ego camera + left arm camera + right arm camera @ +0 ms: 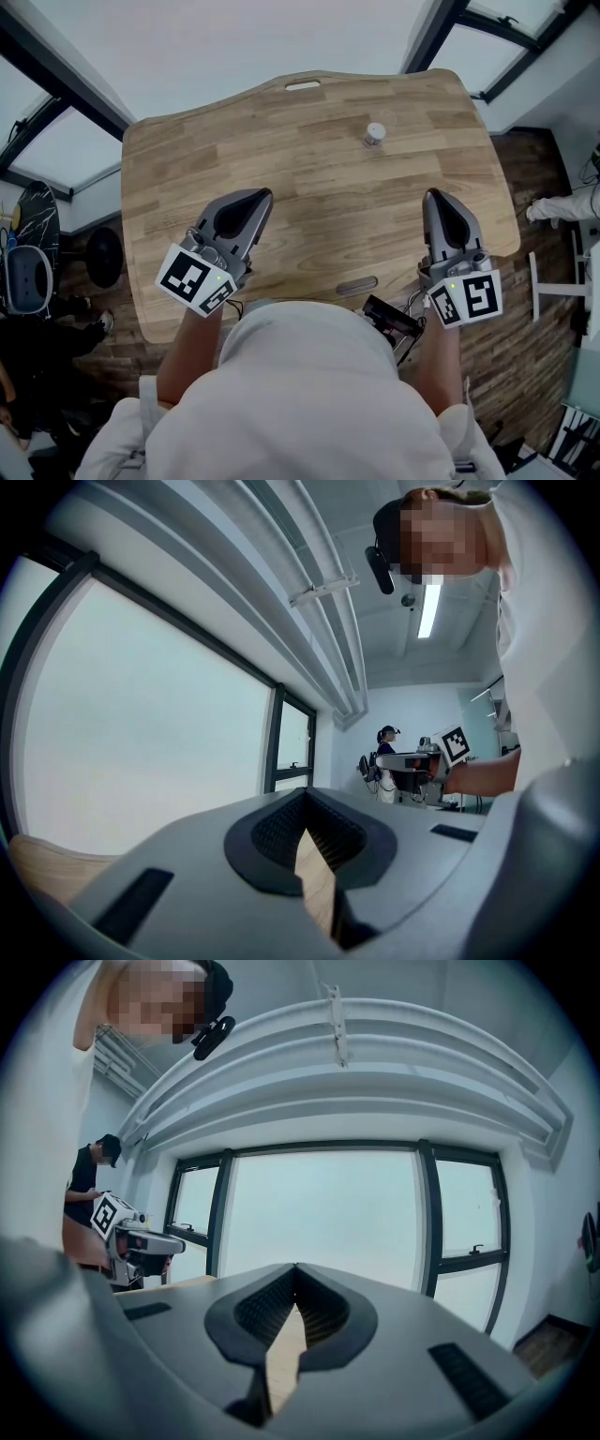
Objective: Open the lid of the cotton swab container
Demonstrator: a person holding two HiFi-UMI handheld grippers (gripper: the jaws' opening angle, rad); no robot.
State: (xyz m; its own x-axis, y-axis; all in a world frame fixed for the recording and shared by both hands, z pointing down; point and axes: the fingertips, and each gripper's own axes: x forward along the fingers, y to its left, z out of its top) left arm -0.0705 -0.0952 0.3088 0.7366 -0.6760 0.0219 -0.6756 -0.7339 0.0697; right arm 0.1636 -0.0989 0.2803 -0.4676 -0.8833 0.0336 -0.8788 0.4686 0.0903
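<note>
The cotton swab container is a small clear round tub with a white lid, standing upright on the far right part of the wooden table. Both grippers lie level near the table's front edge, well short of the container. My left gripper is at front left, shut with nothing between its jaws. At front right, my right gripper is also shut and empty. Neither gripper view shows the container. Each gripper view shows the other gripper off to its side.
The table has a handle slot at its far edge and a second slot near me. A black device hangs at my waist. A stool stands on the floor at left. Another person stands far across the room.
</note>
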